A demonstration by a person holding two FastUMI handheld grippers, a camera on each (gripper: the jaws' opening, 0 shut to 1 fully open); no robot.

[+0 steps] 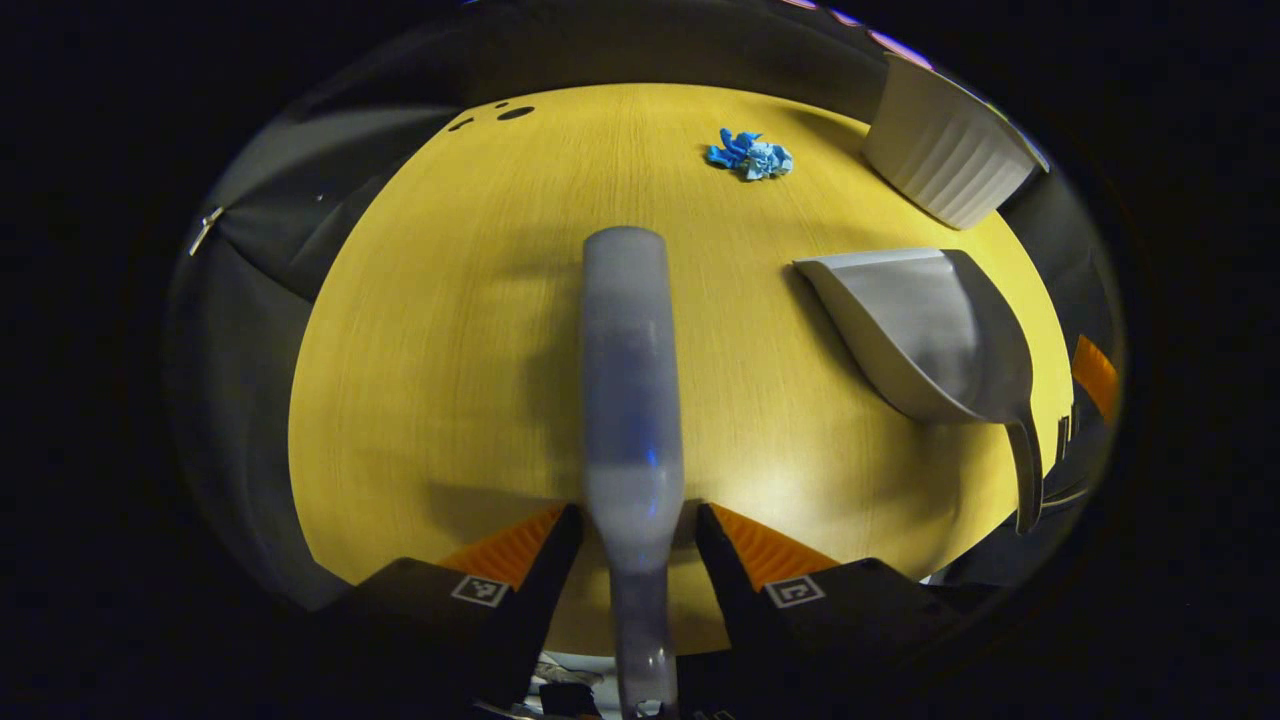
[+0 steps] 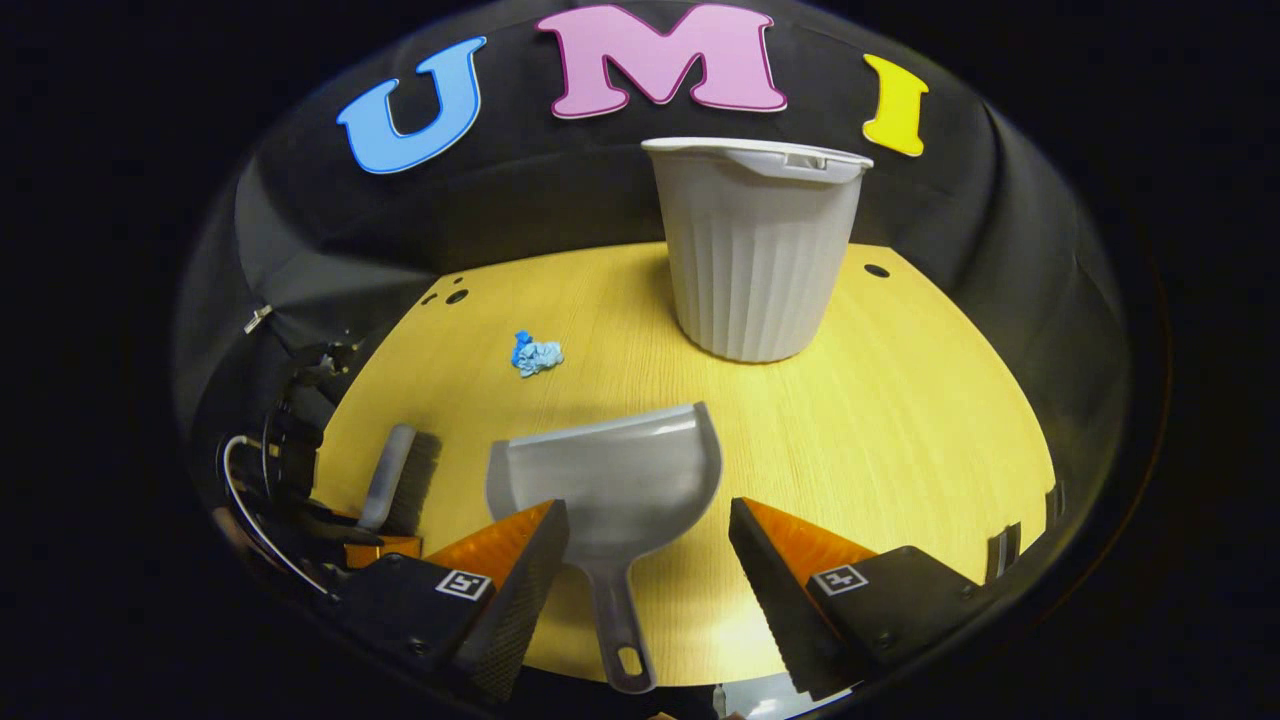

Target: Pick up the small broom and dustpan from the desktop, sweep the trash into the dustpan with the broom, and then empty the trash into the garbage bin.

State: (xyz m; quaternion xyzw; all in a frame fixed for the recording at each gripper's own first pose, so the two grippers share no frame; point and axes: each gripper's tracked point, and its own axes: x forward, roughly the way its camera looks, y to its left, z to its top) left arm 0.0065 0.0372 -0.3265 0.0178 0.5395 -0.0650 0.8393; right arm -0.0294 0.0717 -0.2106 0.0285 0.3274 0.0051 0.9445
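Left gripper view: tongs (image 1: 632, 535) astride broom (image 1: 630, 380)

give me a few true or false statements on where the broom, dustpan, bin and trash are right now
1. The small grey broom lies between the left gripper's jaws. True.
2. The crumpled blue paper trash is already in the grey plastic dustpan. False: it lies on the yellow wooden desktop, apart from the dustpan.
3. The white ribbed garbage bin stands upright on the desktop. True.
4. The right gripper is shut on the dustpan's handle. False: its jaws stand open, either side of the handle.
5. The bin lies tipped over. False: it is upright.
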